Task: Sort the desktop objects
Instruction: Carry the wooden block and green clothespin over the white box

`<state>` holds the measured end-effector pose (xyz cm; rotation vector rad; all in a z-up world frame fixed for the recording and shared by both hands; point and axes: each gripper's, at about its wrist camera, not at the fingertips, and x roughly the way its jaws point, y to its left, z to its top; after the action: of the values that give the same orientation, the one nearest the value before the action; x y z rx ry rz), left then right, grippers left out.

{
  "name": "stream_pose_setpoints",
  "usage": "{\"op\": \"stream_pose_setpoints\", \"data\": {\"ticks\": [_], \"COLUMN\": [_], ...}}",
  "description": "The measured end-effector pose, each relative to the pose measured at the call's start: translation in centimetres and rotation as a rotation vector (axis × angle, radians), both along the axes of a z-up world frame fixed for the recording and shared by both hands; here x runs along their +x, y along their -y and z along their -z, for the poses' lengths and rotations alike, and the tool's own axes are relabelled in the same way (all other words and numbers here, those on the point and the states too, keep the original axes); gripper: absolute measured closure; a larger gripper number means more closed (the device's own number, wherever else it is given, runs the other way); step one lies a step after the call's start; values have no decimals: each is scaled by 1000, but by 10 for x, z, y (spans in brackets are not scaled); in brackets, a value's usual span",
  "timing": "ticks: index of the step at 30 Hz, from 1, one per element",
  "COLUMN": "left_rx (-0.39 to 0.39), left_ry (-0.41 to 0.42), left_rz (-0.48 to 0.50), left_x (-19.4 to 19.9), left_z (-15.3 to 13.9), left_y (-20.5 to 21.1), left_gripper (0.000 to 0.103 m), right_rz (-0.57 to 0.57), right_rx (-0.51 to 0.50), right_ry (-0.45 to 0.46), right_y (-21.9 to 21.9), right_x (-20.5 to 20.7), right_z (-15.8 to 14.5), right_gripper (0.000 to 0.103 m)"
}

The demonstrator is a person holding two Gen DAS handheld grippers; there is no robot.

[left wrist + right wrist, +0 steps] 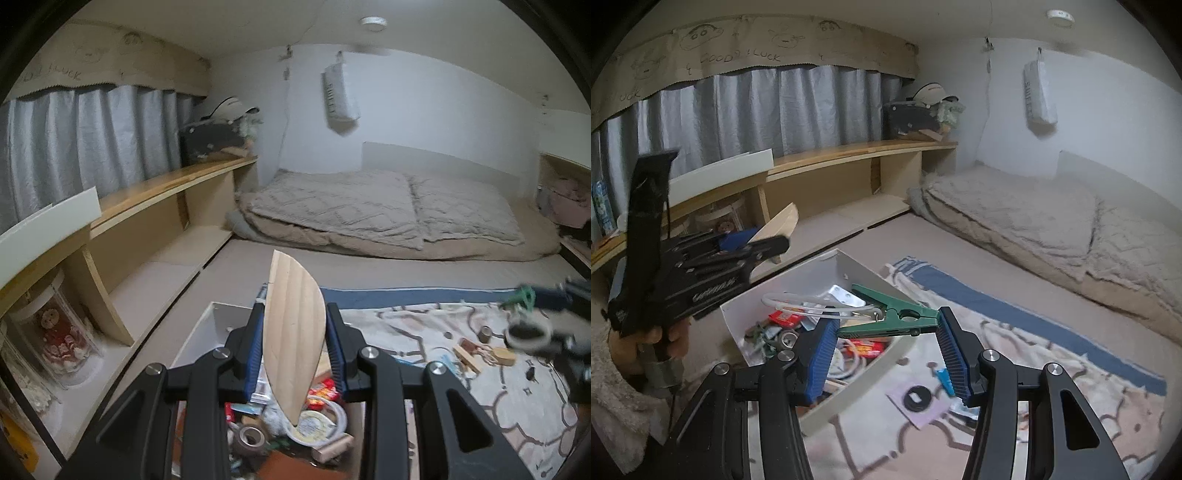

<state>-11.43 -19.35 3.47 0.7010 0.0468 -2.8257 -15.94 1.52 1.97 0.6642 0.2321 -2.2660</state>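
Blue ribbed pads of the left gripper clamp a pale, leaf-shaped flat wooden piece by its faces, raised above the white open box crammed with tape rolls, tubing and packets. Beside it, the right gripper grips a green plastic spring clamp by its ends, held over that box's near rim. Both hang over a patterned cream blanket scattered with small items.

A patterned blanket covers the floor. On it, below the right jaws: a white box of clutter, a black ring on paper.
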Motion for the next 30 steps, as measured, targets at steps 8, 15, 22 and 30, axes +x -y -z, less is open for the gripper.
{"op": "stream_pose_setpoints", "data": {"ticks": [8, 15, 22, 30], "left_rx": [-9, -91, -61, -190], "left_ry": [77, 229, 337, 508], "left_rz": [-40, -123, -121, -117], "left_x": [-41, -80, -106, -131], "left_z": [26, 70, 105, 139], "left_y": [40, 77, 103, 108], "left_gripper": [72, 72, 72, 72], "right_rz": [-15, -11, -5, -46], "right_rx": [44, 16, 22, 51], "right_ry": [60, 160, 214, 252], "right_y": [32, 44, 57, 79], "right_x": [-17, -39, -56, -56], "right_z": [41, 71, 90, 110], "right_gripper": [49, 49, 49, 49]}}
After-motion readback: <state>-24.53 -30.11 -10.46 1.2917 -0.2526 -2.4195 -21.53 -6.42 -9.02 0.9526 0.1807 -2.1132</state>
